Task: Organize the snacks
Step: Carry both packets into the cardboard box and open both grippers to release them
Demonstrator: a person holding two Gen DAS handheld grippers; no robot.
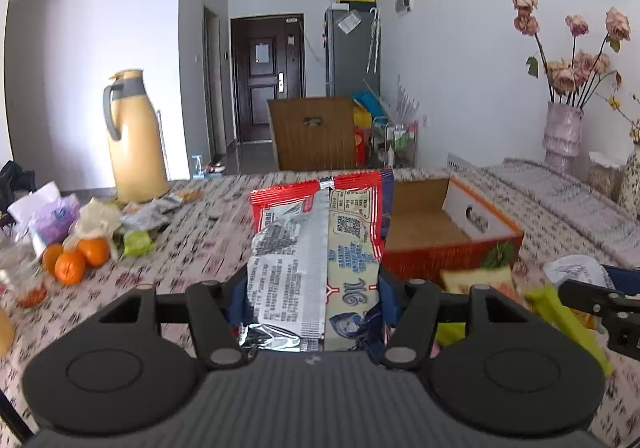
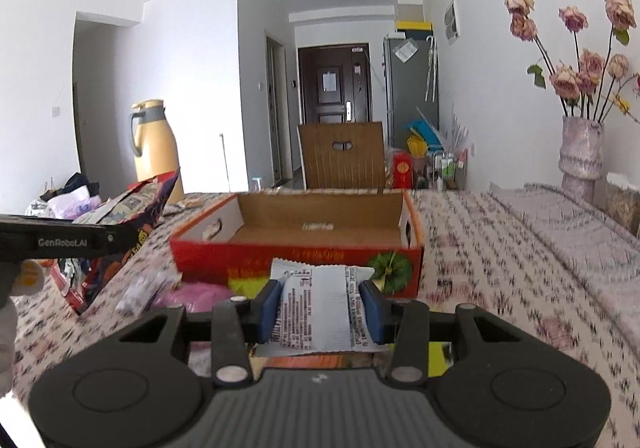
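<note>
Table: one, broad, draped in a pale cloth printed with small dark-pink floral motifs.

Open cardboard box: one, shallow, rectangular, red printed outside, plain brown inside, white end walls with cut-out handles; it stands on the cloth beyond both grippers.

Yellow thermos jug: one, tall, smooth, grey handle and collar, at the far left of the table.

Red-and-silver foil snack bag: one, crinkled, glossy, dense print on its back; raised above the cloth near the box, clamped between the blue pads of the left gripper.

White printed snack packet: one, flat, crimped edges; pinched between the blue pads of the right gripper, just in front of the box's near wall.

Oranges: three, round, dimpled skin, clustered at the table's left edge beside loose crumpled wrappers.
</note>
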